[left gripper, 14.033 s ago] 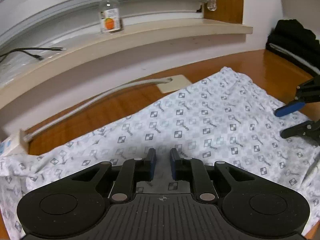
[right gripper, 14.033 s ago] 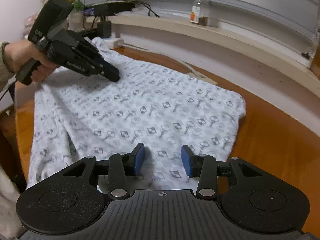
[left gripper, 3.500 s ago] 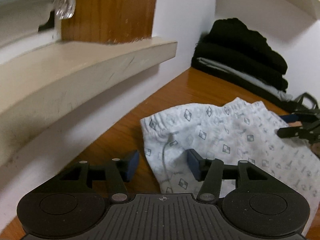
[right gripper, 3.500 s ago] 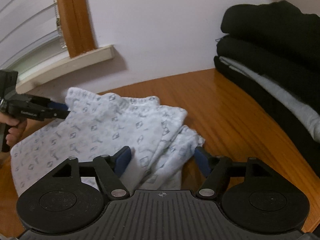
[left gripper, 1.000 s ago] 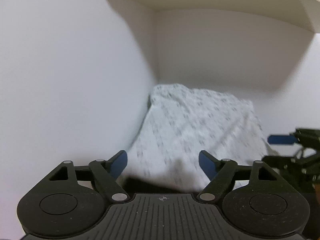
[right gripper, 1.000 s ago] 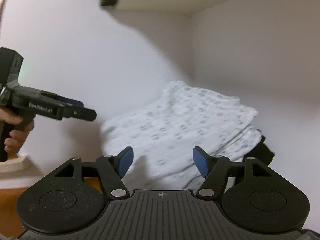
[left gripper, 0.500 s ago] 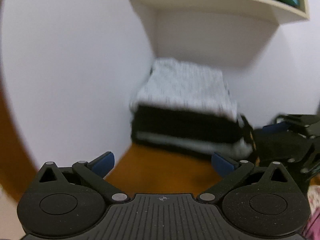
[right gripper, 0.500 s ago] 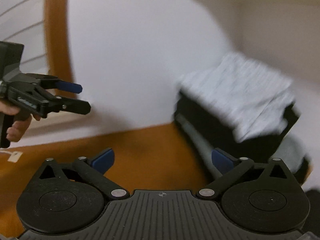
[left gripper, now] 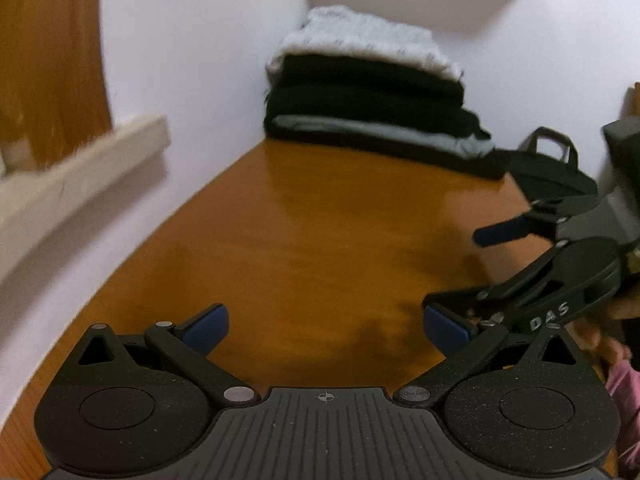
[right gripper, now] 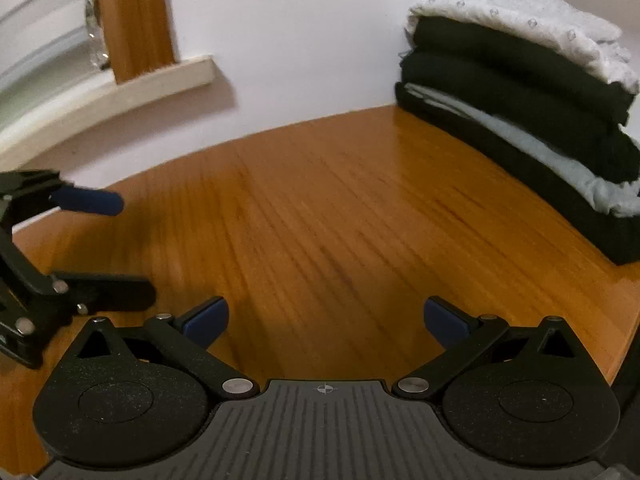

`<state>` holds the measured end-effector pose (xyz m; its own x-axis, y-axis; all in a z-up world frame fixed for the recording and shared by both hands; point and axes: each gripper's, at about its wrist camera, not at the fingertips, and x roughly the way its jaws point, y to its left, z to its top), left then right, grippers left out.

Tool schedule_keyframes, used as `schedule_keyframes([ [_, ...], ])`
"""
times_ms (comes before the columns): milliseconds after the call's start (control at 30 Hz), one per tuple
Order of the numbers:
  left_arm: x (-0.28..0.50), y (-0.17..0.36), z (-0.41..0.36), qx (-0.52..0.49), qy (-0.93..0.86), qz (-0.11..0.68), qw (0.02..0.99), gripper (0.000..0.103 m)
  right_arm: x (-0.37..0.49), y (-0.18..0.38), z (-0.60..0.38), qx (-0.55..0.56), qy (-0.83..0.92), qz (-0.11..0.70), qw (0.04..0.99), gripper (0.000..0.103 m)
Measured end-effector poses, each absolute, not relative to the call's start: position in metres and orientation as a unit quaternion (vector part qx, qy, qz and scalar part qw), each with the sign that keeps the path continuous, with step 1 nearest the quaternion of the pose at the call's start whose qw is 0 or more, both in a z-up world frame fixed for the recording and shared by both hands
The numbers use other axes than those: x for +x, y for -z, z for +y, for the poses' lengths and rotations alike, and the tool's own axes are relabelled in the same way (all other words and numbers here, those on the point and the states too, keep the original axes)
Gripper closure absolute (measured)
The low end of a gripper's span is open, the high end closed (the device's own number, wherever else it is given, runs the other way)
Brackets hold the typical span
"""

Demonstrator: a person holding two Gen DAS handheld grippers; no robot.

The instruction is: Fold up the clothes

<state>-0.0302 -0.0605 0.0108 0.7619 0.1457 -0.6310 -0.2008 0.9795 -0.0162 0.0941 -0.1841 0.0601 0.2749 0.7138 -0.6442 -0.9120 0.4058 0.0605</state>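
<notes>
The patterned white garment (right gripper: 532, 16) tops the folded stack (right gripper: 520, 120) in the wall corner. Left gripper (left gripper: 326, 326) and right gripper (right gripper: 326, 322), both spread wide and empty (nothing pinched), should withdraw level, clear of the stack.

One clothes stack (right gripper: 520, 92); one patterned white garment (right gripper: 520, 16) topping it; two grippers, one table (right gripper: 320, 208).

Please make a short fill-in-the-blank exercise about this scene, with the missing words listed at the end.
1. The white patterned garment lies on ____ of the stack of dark clothes.
2. The left hand-held gripper is ____ and holds nothing.
3. The stack stands on the ____ table.

Missing words: top; open; wooden
</notes>
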Motion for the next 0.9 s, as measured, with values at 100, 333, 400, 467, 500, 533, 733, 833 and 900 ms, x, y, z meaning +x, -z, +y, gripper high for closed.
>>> schedule_keyframes([
  [100,-0.028,-0.001,-0.048,-0.049,-0.104,0.341,0.933,0.000,0.084,-0.056,-0.175,-0.164,-0.504,0.303,0.792,0.000],
  [333,-0.025,0.013,-0.031,-0.007,-0.105,0.345,0.933,0.000,0.068,-0.049,-0.166,-0.152,-0.457,0.300,0.823,0.000],
  [400,-0.024,0.015,-0.025,-0.018,-0.098,0.343,0.934,0.000,0.064,-0.047,-0.164,-0.146,-0.444,0.299,0.832,0.000],
  [467,-0.023,0.016,-0.020,-0.030,-0.091,0.345,0.934,0.000,0.062,-0.047,-0.165,-0.141,-0.434,0.300,0.838,0.000],
  [500,-0.022,0.017,-0.021,-0.027,-0.092,0.346,0.933,0.000,0.061,-0.047,-0.165,-0.137,-0.427,0.301,0.842,0.000],
  [533,-0.022,0.017,-0.023,-0.021,-0.091,0.346,0.933,0.000,0.059,-0.047,-0.166,-0.134,-0.417,0.302,0.847,0.000],
  [733,-0.022,0.017,-0.020,-0.021,-0.082,0.348,0.934,0.000,0.046,-0.046,-0.168,-0.114,-0.364,0.310,0.871,0.000],
  [833,-0.023,0.018,-0.020,-0.021,-0.080,0.348,0.934,0.000,0.038,-0.046,-0.171,-0.103,-0.333,0.314,0.883,0.000],
  [900,-0.023,0.018,-0.020,-0.021,-0.080,0.348,0.934,0.000,0.033,-0.046,-0.173,-0.096,-0.313,0.317,0.890,0.000],
])
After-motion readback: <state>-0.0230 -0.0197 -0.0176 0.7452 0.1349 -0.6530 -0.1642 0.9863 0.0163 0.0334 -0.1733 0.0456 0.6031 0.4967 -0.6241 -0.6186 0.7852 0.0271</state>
